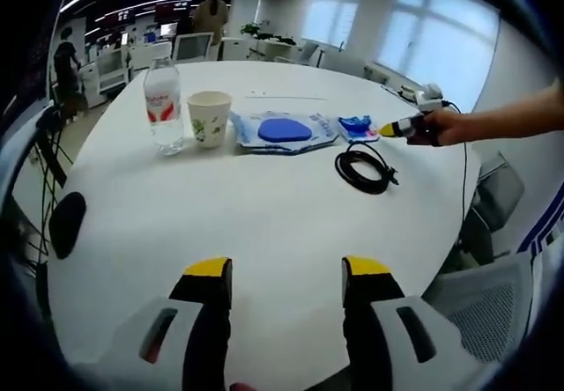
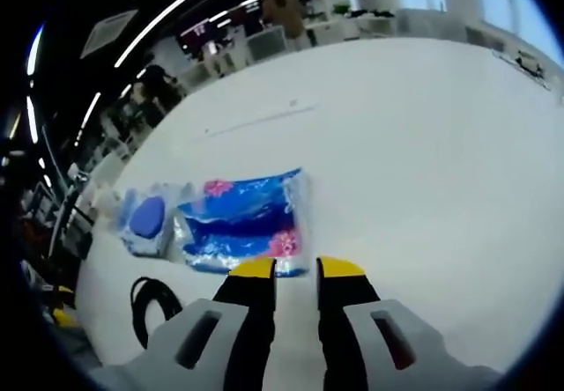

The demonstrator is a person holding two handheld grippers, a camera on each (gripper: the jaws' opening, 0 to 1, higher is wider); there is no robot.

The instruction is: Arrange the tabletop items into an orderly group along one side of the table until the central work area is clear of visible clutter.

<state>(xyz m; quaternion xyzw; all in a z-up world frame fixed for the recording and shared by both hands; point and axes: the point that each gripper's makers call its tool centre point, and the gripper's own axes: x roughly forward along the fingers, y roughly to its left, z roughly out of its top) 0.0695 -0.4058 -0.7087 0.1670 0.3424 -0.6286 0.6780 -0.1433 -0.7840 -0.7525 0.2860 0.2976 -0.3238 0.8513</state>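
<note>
left gripper view: bottle [image 1: 163,107]; paper cup [image 1: 209,119]

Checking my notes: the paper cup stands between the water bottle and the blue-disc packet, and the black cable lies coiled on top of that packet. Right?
Not quite. In the left gripper view the cable lies coiled on the bare table, beside the packet, not on it. The cup does stand between the bottle and the packet.

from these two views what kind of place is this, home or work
Most likely an open-plan office. A large white meeting table stands among mesh office chairs, with desks and monitors behind, under long strip ceiling lights and big windows.
</note>
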